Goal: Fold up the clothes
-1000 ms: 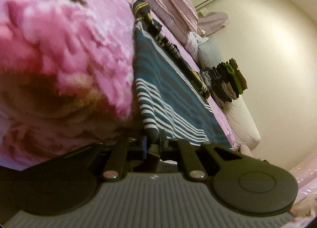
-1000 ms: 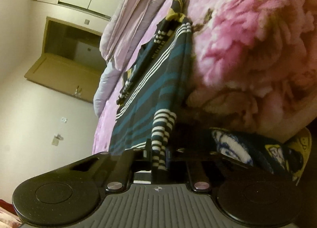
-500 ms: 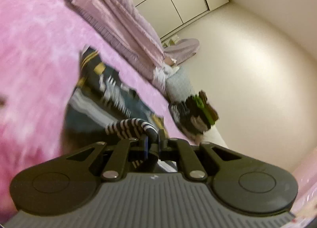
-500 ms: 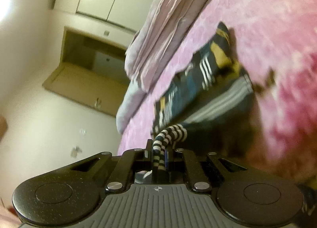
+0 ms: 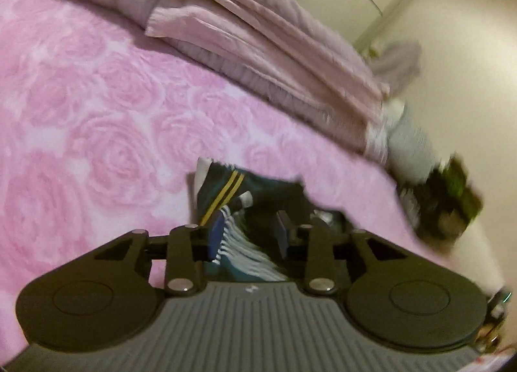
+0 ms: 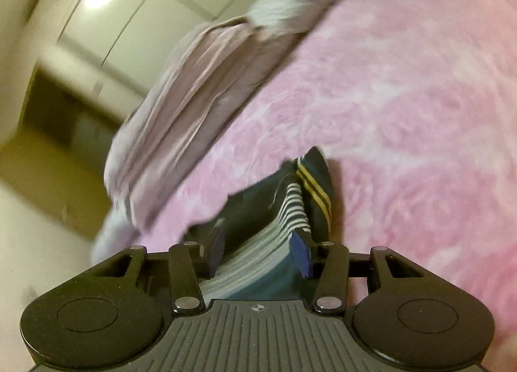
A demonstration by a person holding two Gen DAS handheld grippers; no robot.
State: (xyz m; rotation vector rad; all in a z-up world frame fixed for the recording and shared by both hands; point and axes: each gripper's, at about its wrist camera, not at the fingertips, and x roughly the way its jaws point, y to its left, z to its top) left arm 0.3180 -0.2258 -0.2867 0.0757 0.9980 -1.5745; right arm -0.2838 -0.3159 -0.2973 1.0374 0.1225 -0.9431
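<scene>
A dark teal garment (image 5: 258, 192) with white stripes and a yellow-striped cuff lies doubled over on the pink rose blanket (image 5: 97, 132). My left gripper (image 5: 248, 234) hovers over its near edge. The jaws are opening, and the striped fold (image 5: 239, 242) lies loose between the blue pads (image 5: 216, 236). In the right wrist view the same garment (image 6: 310, 187) lies ahead. My right gripper (image 6: 257, 249) is opening too, with striped fabric (image 6: 258, 252) slack between its pads (image 6: 300, 252).
A folded pale pink duvet (image 5: 274, 48) runs along the far side of the bed. A dark pile of clothes (image 5: 449, 200) sits at the bed's right end, by a cream wall and cupboard doors (image 6: 135, 10). The picture is blurred by motion.
Both grippers swept forward over the bed with the striped edge pinched, laying it over the garment's far end. Both jaws have now parted and the fabric lies loose between them.
</scene>
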